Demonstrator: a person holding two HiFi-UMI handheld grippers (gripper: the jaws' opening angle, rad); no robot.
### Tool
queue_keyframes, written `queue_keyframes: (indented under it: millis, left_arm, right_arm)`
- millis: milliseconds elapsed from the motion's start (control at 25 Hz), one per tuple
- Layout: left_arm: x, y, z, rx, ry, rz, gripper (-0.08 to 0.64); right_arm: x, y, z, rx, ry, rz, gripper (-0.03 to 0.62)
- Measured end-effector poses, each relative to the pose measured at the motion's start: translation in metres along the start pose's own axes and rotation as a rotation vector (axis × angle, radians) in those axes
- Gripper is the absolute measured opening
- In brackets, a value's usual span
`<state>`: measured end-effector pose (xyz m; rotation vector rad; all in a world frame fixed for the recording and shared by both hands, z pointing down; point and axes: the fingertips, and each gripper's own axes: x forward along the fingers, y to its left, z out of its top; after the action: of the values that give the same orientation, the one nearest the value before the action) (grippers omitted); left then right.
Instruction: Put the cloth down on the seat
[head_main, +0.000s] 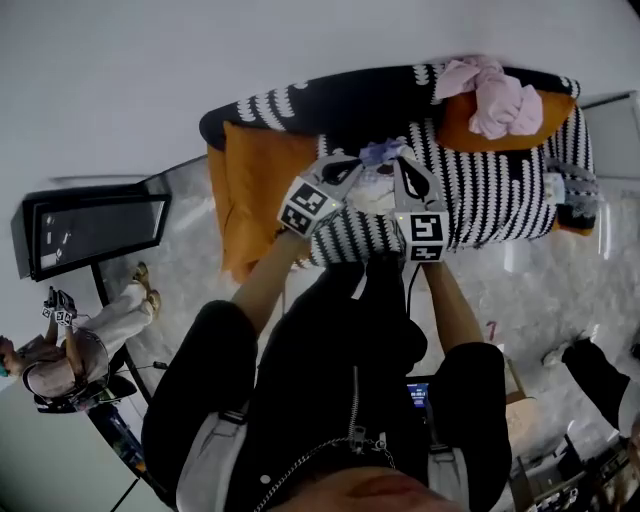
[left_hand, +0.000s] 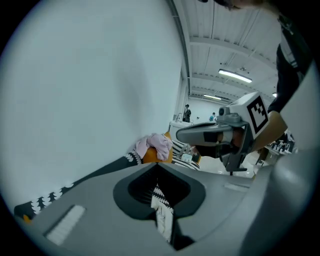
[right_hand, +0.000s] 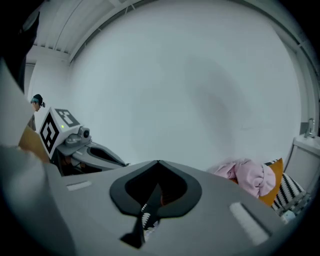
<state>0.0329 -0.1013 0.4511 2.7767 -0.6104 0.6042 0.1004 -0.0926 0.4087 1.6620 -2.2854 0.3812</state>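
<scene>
Head view first - my left gripper and right gripper are side by side, held up over the orange seat, with the black-and-white striped cloth spread across the sofa just beyond them.

Left gripper view: my fingers are pressed together on a strip of that cloth, which hangs out below the pinch. Right gripper view tells the same story - fingers clamped tight on a dark fold with white teeth along its edge.

Why two pinches? I reckon holding one edge at two points keeps the fabric stretched between them, so it can be laid flat and not dropped in a heap. It isn't set down yet at my end; the gripped edge is raised off the cushion.

A pink bundle sits at the far end of the sofa, well apart from my hold - best to lay the cloth short of it.
</scene>
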Motion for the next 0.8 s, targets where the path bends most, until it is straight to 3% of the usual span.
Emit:
queue_keyframes:
  millis: [280, 480, 800]
  left_arm:
    - [0.011, 0.011, 0.04, 0.055, -0.044, 0.007, 0.009]
    - [-0.013, -0.01, 0.111, 0.161, -0.132, -0.003, 0.009]
    - [-0.049, -0.025, 0.201, 0.2, -0.274, -0.028, 0.009]
  right_arm:
    - [-0.004, -0.032, 0.047, -0.017, -0.084, -0.018, 0.002]
    - [-0.055, -0.032, 0.113, -0.126, -0.175, -0.053, 0.002]
    - [-0.089, -0.016, 0.196, -0.173, -0.279, -0.009, 0.002]
